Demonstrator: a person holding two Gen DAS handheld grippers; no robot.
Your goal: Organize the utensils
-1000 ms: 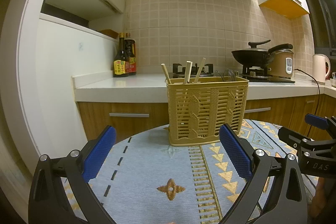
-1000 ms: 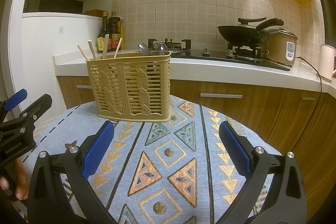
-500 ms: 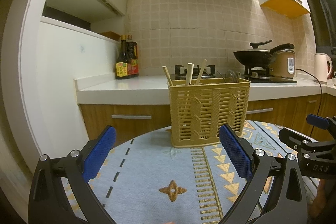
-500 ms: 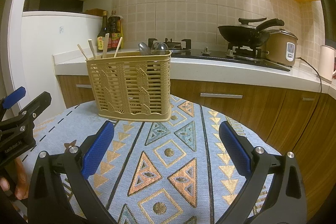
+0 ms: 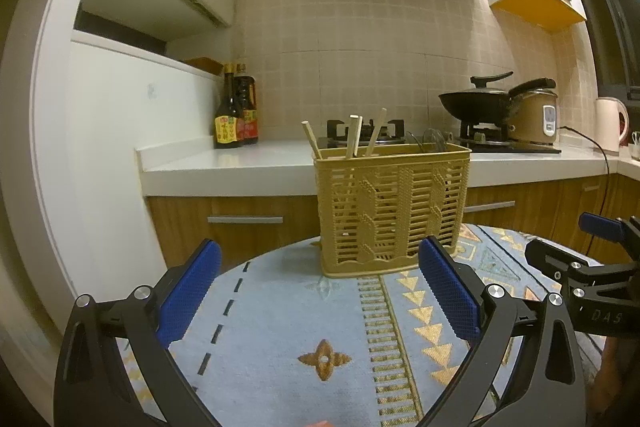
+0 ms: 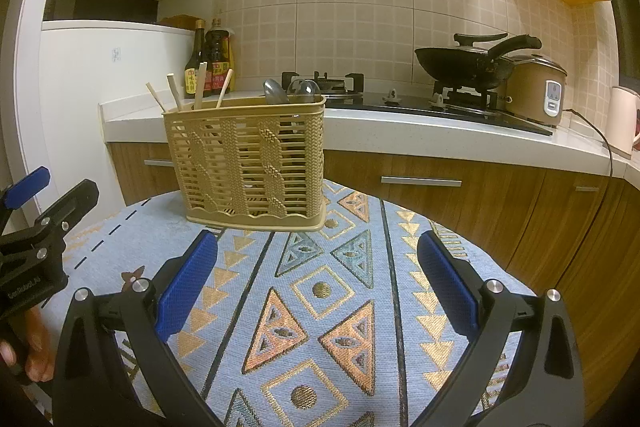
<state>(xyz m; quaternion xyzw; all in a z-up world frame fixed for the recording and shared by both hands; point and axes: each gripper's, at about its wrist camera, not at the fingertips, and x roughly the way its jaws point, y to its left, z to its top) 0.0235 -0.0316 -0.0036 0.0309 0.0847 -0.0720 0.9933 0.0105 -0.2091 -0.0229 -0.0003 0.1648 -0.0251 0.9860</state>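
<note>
Chopsticks (image 5: 352, 137) and spoons (image 6: 290, 91) already in basket (image 5: 390, 207); my left gripper (image 5: 320, 291) and right gripper (image 6: 318, 287) wide, empty; looks done.

Lighting: warm, dim indoor light is falling from overhead, tinting both views yellow. Fisheye distortion is bending edges; dark vignette is ringing each frame. Slight blur is softening the 9 o'clock margins. Centres are staying sharp.
</note>
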